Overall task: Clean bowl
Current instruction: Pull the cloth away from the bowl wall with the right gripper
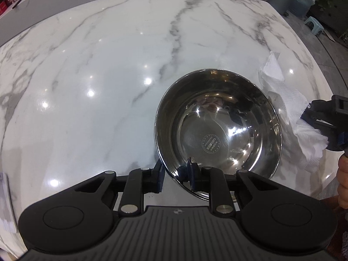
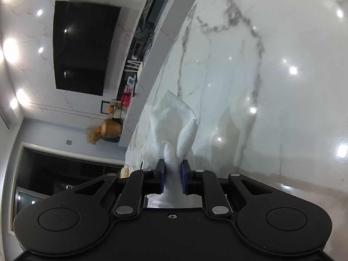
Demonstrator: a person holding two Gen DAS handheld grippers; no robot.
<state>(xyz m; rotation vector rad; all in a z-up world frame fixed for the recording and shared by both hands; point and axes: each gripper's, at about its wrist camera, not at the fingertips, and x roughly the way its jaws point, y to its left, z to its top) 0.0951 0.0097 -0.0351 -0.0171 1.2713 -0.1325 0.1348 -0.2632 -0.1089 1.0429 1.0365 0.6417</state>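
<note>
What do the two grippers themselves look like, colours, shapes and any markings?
Both the left gripper and right gripper are matte black, with two round disc housings, silver pivot pins on angled link arms, and blue pads lining the fingers. The left body is ribbed grey with a small cross mark; the right body shows one central screw.
</note>
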